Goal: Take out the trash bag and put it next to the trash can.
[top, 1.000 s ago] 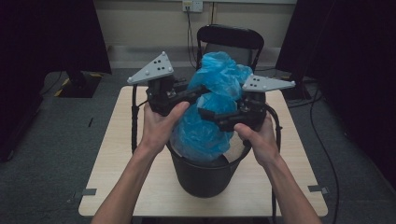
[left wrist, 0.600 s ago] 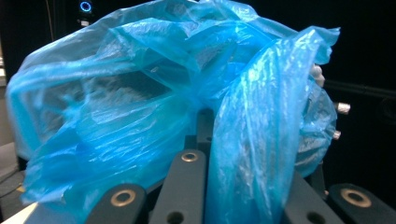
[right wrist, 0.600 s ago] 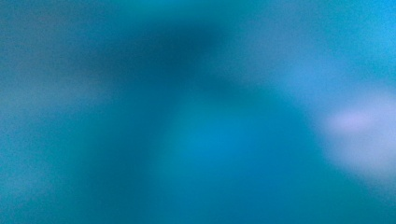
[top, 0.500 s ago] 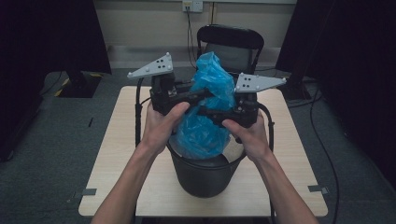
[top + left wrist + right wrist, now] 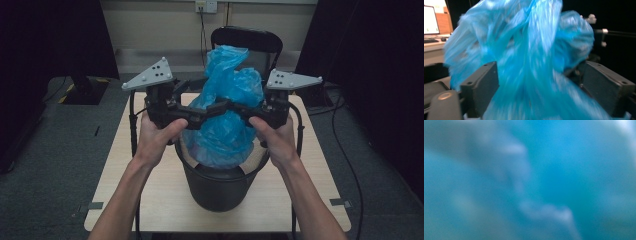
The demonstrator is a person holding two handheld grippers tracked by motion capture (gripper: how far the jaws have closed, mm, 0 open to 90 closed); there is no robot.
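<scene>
The bag (image 5: 227, 120) is held gathered above the bin (image 5: 220, 182), which stands at the table's (image 5: 130, 190) middle, toward the near edge. Its neck is pinched by the right gripper (image 5: 235, 107), just closed; the left gripper (image 5: 539, 82) has just opened wide around the plastic. A hand-over-hand twist is judged underway; a fresh left grip is needed next.

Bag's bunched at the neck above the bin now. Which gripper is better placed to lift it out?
Probably the right gripper: its jaws have just closed on the blue bag at the neck, above the black bin. The left gripper has just opened, its jaws wide apart with plastic loose between them.
</scene>
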